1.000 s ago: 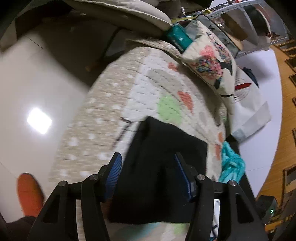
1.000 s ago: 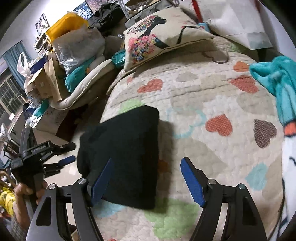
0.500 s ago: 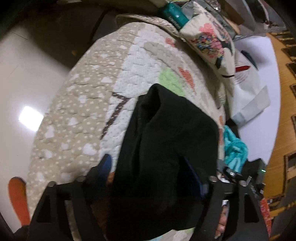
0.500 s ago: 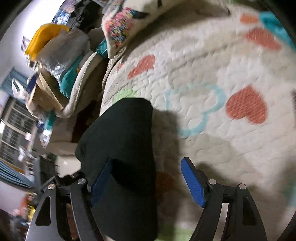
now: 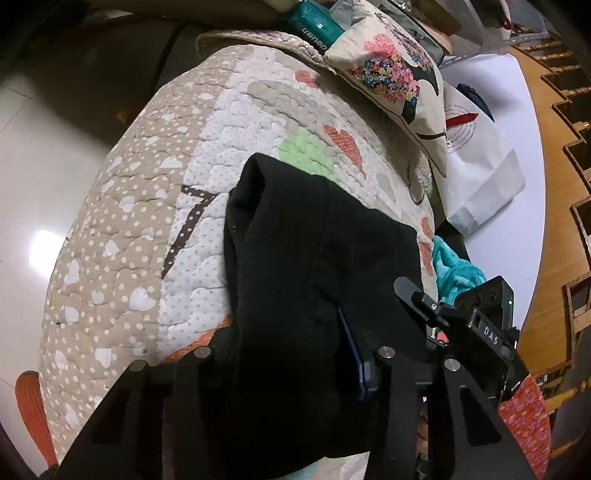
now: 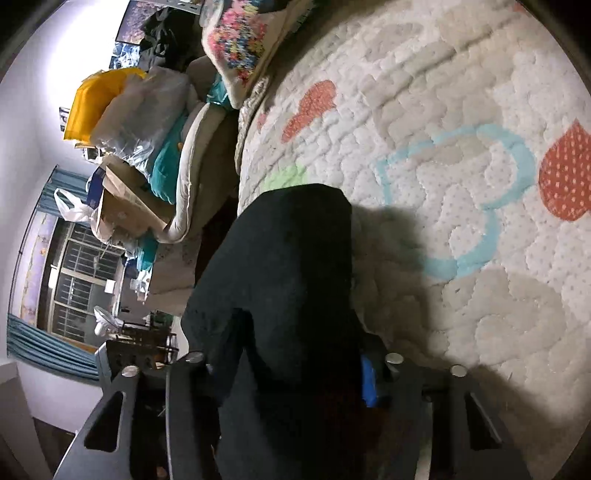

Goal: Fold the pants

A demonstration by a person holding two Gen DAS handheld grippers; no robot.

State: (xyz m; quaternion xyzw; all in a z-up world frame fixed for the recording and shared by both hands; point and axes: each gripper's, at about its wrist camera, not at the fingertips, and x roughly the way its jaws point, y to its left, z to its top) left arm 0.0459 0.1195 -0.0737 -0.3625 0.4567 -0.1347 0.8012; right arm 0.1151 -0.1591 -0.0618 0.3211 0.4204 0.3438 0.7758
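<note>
- Left wrist view: the black pants (image 5: pixel 295 258) are bunched up on the heart-print quilt (image 5: pixel 147 229), and the left gripper (image 5: pixel 291 354) is seen closing in on the fabric, with cloth packed between the jaws.
- Only one blue pad (image 5: pixel 352 350) is visible, pressed against the cloth; the other is buried.
- "DAS" is printed on the right gripper's body (image 5: pixel 480 332) at the pants' far edge.
- Mirrored lettering is seen on a teal pack (image 5: pixel 314 22) by the floral cushion (image 5: pixel 399 66); it can't be made out.
- Right wrist view: the right gripper (image 6: pixel 291 373) is likewise closing on the pants (image 6: pixel 295 266), with fabric clamped between its jaws.
</note>
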